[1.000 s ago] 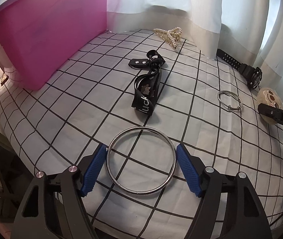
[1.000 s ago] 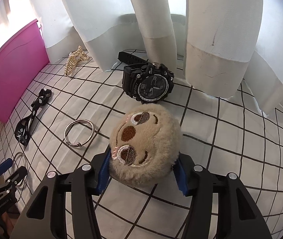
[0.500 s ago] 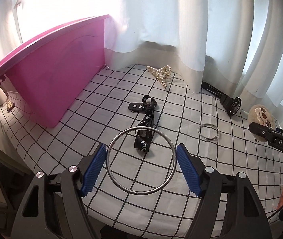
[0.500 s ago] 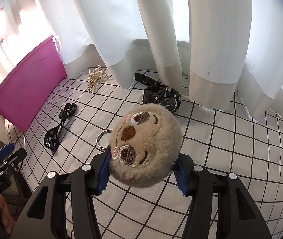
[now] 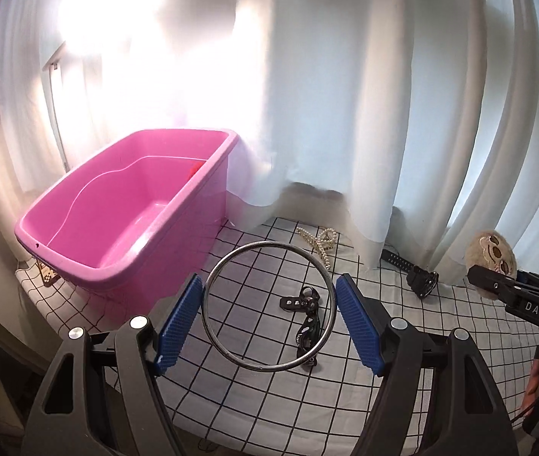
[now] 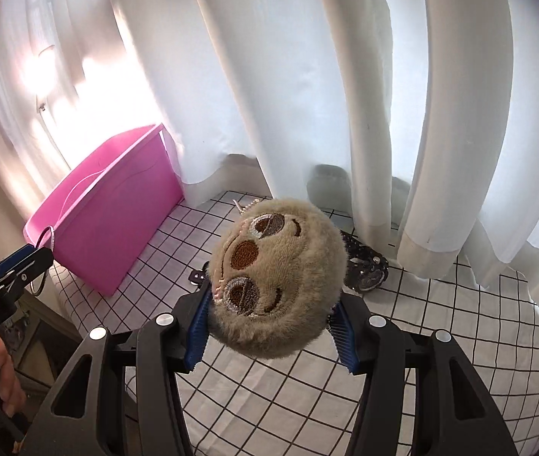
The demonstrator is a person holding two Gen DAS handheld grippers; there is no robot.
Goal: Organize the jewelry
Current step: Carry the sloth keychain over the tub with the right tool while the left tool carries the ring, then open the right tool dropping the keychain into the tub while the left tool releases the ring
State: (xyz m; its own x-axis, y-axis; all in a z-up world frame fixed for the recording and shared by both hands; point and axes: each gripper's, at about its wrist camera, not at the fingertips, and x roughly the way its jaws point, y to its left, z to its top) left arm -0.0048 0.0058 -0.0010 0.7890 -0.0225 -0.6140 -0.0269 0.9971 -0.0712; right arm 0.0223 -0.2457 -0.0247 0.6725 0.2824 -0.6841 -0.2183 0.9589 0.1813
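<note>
My left gripper (image 5: 269,285) is shut on a large silver bangle (image 5: 269,243), its blue pads pressing both sides, held in the air above the checked cloth (image 5: 421,342). My right gripper (image 6: 272,300) is shut on a round tan plush sloth face (image 6: 277,277), also lifted off the cloth. A pink tub (image 5: 193,228) stands at the left; its open inside shows from above. In the right wrist view the left gripper (image 6: 15,266) with the bangle (image 6: 43,239) hangs beside the tub (image 6: 117,220).
On the cloth lie a pearl hair claw (image 5: 316,239), a black watch (image 5: 419,279) and a black strap (image 5: 307,315). White curtains (image 5: 345,114) hang close behind. Something small and red (image 5: 194,169) sits inside the tub. A hand (image 6: 3,372) holds the left gripper.
Both grippers have risen well above the cloth, each still holding its item. The views have tilted up, so the tub's inside and more curtain now show.
</note>
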